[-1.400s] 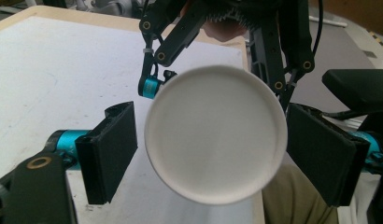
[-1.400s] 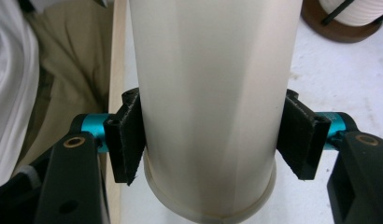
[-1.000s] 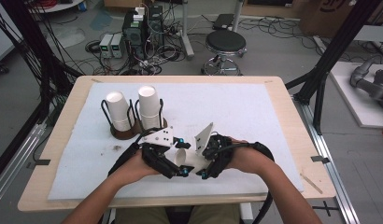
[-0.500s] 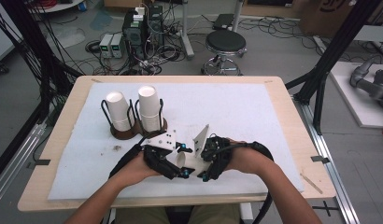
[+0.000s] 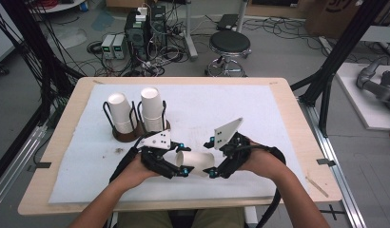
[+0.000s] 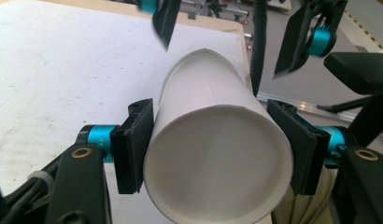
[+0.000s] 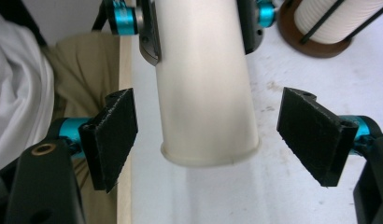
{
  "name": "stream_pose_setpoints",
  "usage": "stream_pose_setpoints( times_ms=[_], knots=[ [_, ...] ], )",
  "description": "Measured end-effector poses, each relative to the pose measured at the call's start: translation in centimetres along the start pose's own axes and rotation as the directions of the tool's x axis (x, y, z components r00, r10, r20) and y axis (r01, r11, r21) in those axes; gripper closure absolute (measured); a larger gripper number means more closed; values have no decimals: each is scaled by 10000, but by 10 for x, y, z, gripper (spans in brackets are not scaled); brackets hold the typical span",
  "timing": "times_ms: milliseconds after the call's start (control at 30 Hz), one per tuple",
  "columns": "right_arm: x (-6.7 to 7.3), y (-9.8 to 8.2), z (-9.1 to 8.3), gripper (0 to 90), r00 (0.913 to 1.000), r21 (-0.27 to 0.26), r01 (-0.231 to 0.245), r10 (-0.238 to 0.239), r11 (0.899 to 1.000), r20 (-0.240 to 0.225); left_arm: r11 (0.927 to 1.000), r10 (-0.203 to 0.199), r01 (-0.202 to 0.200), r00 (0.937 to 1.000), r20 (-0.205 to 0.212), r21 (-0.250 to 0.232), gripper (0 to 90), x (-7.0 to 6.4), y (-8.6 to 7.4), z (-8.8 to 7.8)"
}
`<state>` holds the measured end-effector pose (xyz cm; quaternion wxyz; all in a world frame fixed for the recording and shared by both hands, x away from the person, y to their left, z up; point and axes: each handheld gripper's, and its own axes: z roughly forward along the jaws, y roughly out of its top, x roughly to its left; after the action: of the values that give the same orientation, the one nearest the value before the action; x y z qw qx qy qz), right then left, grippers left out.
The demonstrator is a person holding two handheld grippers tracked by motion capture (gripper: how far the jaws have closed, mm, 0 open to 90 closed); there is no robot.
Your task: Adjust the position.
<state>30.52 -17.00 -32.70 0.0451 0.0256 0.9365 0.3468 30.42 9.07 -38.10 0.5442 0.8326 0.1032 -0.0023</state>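
Since the earlier frame, right gripper [image 7: 206,140] fingers have just been opening clear of the paper cup [image 5: 195,161], lying crosswise between both hands, left gripper [image 6: 215,149] fingers clamped on it.

The right tool [image 7: 206,140] has its two black jaws spread wide, and they have just been opening; a white paper cup [image 7: 203,88] lies between them with a clear gap on each side, so neither pad touches it. The cup's rimmed mouth points toward the camera and hangs just above the white-covered desk [image 7: 273,200]. Farther up, the left tool [image 7: 199,18] clamps the cup's other end between its own dark jaws, teal fittings on both sides. At the top right stands a round brown holder [image 7: 315,46] with black wire uprights around a ribbed white stack of cups [image 7: 339,16]. At the left, the desk's wooden edge [image 7: 125,140] borders khaki trousers [image 7: 87,65] and white cloth [image 7: 17,93].
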Motion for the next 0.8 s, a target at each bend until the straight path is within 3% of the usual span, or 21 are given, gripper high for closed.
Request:
stream_pose_setpoints(
  times_ms=[67,100,200,333,467,533,567,667,800],
  knots=[
    [-1,-5,-5,211,9996,-591,-211,223,9980,196,9999,-5,5,10000,-54,-122,347,1,-2,-1],
    [-1,-7,-8,212,9989,-919,-324,354,9952,312,9990,-134,127,9998,-158,-428,347,2,-4,-3],
    [-1,-16,-12,212,9952,-1874,-752,856,9794,484,9967,-223,194,9991,-368,-783,347,4,-7,-7],
    [-1,-33,-15,204,9807,-3035,-1478,1792,9413,783,9925,-303,244,9984,-473,-1196,346,6,-12,-10],
    [0,-50,-13,204,9639,-3597,-1942,2456,9126,1026,9871,-448,338,9967,-674,-1566,346,6,-18,-12],
    [1,-56,-12,205,9610,-3865,-2041,2593,8994,959,9829,-545,408,9959,-723,-1795,345,7,-20,-13],
    [3,-60,-10,205,9598,-4101,-2097,2670,8876,871,9790,-609,460,9957,-698,-1984,345,7,-21,-13],
    [5,-68,-6,204,9539,-4320,-2263,2884,8730,832,9696,-683,495,9952,-706,-2398,344,7,-25,-14],
    [8,-76,0,204,9470,-4583,-2446,3121,8545,764,9655,-634,428,9954,-724,-2567,344,6,-26,-14]
  ],
)
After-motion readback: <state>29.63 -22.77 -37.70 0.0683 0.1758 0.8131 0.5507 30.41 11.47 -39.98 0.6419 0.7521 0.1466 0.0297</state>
